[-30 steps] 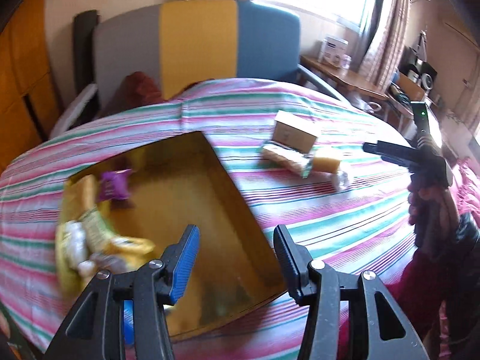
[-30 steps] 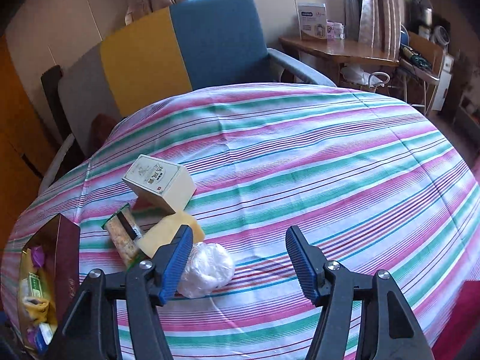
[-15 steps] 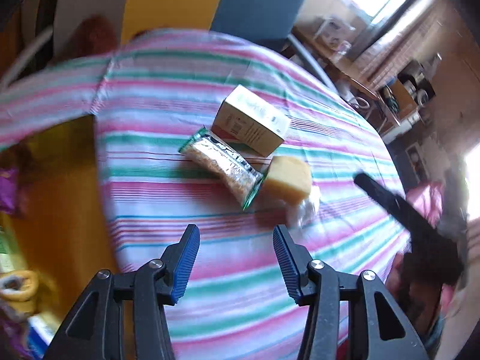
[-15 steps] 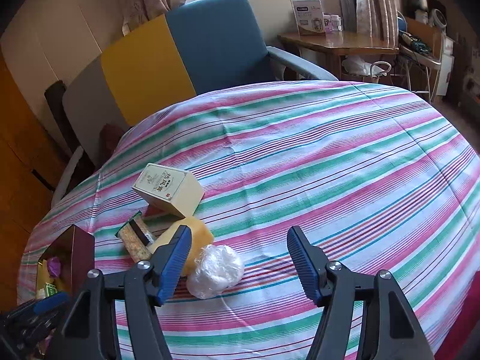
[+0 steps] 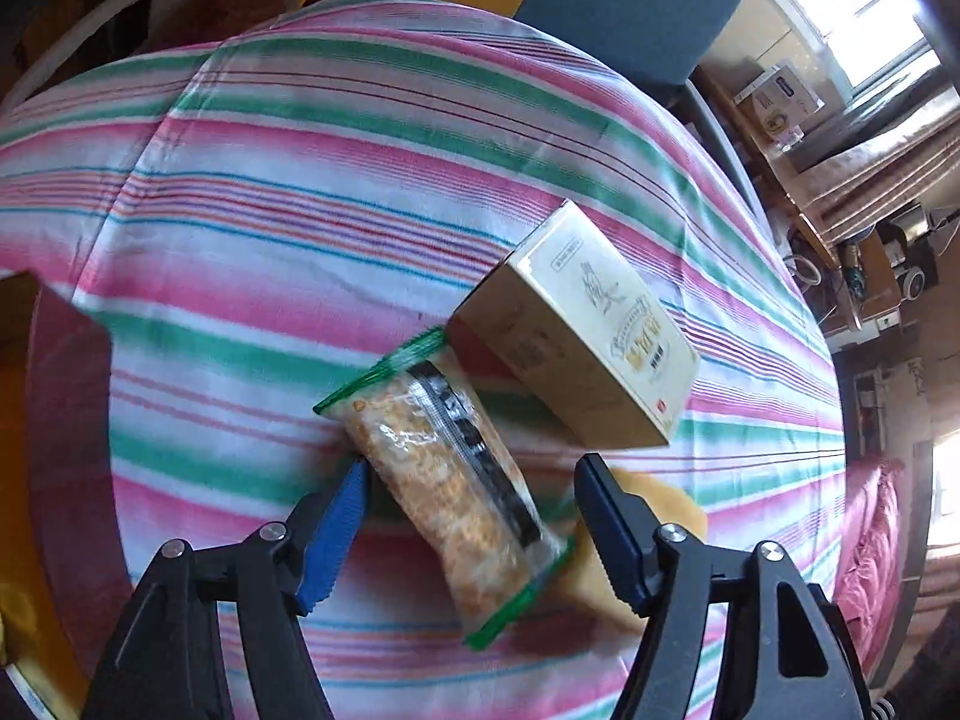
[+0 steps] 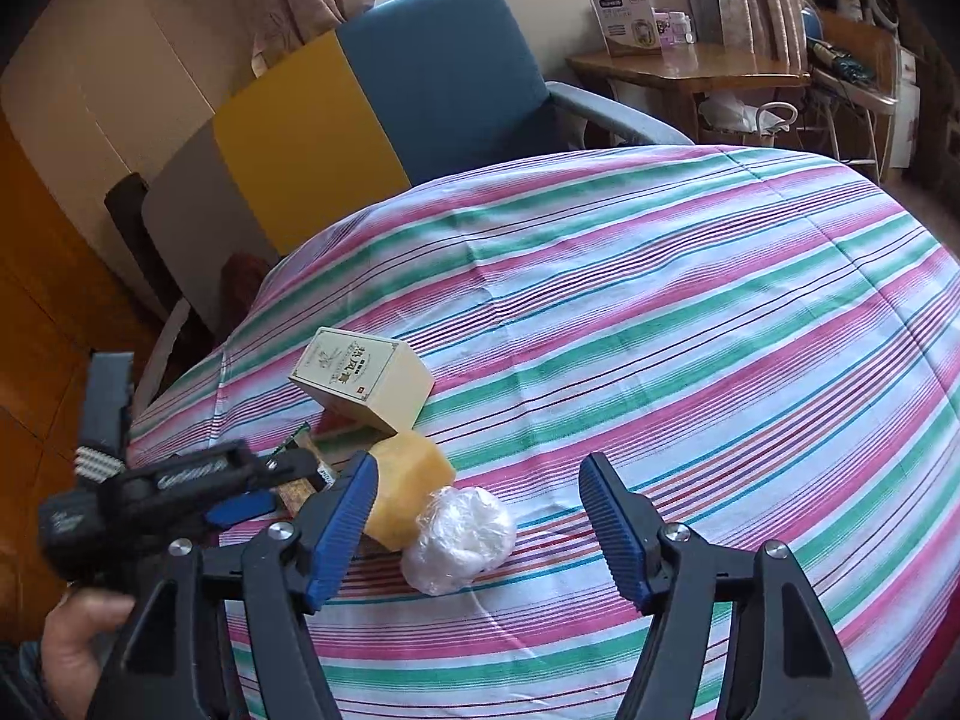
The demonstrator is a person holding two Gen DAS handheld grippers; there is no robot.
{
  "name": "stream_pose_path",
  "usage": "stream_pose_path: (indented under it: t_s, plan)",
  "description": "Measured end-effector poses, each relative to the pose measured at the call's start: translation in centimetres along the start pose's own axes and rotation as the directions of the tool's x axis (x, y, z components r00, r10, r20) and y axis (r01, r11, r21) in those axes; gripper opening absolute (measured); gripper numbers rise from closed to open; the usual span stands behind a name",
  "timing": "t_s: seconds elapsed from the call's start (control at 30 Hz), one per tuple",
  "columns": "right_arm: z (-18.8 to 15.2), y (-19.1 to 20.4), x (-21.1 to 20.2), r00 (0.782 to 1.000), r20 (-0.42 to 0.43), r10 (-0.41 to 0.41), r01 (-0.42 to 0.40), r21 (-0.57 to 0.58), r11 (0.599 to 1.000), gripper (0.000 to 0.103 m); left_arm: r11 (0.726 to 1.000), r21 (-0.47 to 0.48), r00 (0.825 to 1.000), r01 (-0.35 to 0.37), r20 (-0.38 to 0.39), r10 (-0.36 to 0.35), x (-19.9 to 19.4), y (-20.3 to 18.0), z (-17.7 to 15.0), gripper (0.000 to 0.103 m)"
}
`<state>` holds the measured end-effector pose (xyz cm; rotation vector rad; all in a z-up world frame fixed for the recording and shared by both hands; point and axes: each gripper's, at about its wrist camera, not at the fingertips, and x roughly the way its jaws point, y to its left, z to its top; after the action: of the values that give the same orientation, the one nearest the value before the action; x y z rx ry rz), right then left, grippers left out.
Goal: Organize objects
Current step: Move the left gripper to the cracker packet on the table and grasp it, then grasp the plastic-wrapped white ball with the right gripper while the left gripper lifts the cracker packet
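Left hand-held gripper (image 5: 468,516) pointed steeply down at the striped counter (image 5: 300,192), jaws opening, astride a clear green-edged snack bag (image 5: 444,474) lying flat on the cloth; blue pads (image 5: 333,531) just clear of the wrapper on either side, nothing grasped; cream box (image 5: 576,330) touching the far end of the bag, tilted with one edge raised; yellow block (image 5: 672,510) partly hidden behind the right jaw; dark red box wall (image 5: 66,420) at the left edge, well apart from the bag.

Right hand-held gripper (image 6: 480,531) hanging above the near part of the counter (image 6: 660,312), jaws opening and empty; white plastic-wrapped ball (image 6: 459,531) on the cloth between the pads in view, untouched as far as can be told; yellow block (image 6: 408,480) just left of the ball and touching it; cream box (image 6: 363,384) farther back, leaning over the block; left hand-held gripper (image 6: 240,498) reaching in from the left over the bag, a bare hand (image 6: 78,642) on its grip; multicoloured armchair (image 6: 360,120) beyond the counter.
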<state>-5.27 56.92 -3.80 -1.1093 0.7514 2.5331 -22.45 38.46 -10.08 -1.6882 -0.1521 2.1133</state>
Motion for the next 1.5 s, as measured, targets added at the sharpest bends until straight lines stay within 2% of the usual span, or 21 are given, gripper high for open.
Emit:
stream_pose_path:
  t_s: [0.07,0.13,0.17,0.2,0.27,0.5,0.77,0.97,1.1,1.3,1.33,1.37,1.5]
  plan:
    - [0.1,-0.1,0.1,1.000,-0.002,0.002,-0.002,0.005,1.000,0.071,0.999,0.028,1.000,-0.023,-0.012,0.024,1.0,-0.2,-0.3,0.067]
    - [0.1,-0.2,0.1,1.000,0.000,-0.004,0.004,0.008,1.000,0.071,0.994,0.079,0.997,-0.072,0.022,0.070,0.7,-0.6,-1.0,0.054]
    - [0.1,-0.3,0.2,1.000,-0.003,-0.006,0.006,0.010,1.000,0.071,0.989,0.116,0.996,-0.088,0.029,0.085,0.6,-0.8,-1.4,0.044]
    - [0.1,-0.3,0.3,1.000,-0.008,-0.006,0.006,0.013,1.000,0.071,0.986,0.143,0.997,-0.080,0.031,0.077,0.5,-0.7,-1.8,0.037]
    - [0.1,-0.3,0.4,1.000,-0.012,-0.010,0.011,0.013,1.000,0.071,0.986,0.151,0.998,-0.067,0.022,0.065,-0.1,-0.2,-2.6,0.033]
    - [-0.1,-0.2,1.2,0.998,-0.047,-0.035,0.034,-0.003,0.999,0.067,0.969,0.238,0.996,-0.074,0.065,0.061,-3.4,0.1,-6.2,0.033]
    - [-0.7,-0.1,3.4,0.990,-0.135,-0.044,0.041,-0.021,0.999,0.059,0.938,0.344,0.994,-0.038,0.111,0.000,-8.1,0.0,-10.6,0.033]
    - [-1.7,0.9,5.7,0.974,-0.219,-0.057,0.043,-0.070,0.997,0.059,0.930,0.368,0.993,0.015,0.101,-0.056,-10.0,0.6,-13.2,0.033]
    - [-2.2,1.4,6.6,0.965,-0.259,-0.043,0.024,-0.079,0.997,0.059,0.924,0.380,0.989,0.031,0.122,-0.084,-11.7,1.1,-14.6,0.033]
    - [-2.7,1.8,7.4,0.959,-0.279,-0.057,0.031,-0.098,0.995,0.062,0.928,0.371,0.981,0.040,0.160,-0.106,-14.4,2.9,-16.1,0.033]
    - [-2.8,1.9,7.5,0.957,-0.286,-0.051,0.021,-0.108,0.994,0.058,0.930,0.366,0.980,0.038,0.169,-0.106,-14.8,3.4,-16.3,0.033]
    - [-2.9,2.2,7.6,0.956,-0.292,-0.033,-0.002,-0.118,0.993,0.047,0.932,0.361,0.978,0.036,0.178,-0.107,-15.3,3.9,-16.6,0.033]
    - [-3.1,3.1,7.6,0.960,-0.276,-0.054,0.004,-0.177,0.984,0.044,0.940,0.340,0.969,0.016,0.226,-0.099,-17.3,6.4,-17.7,0.033]
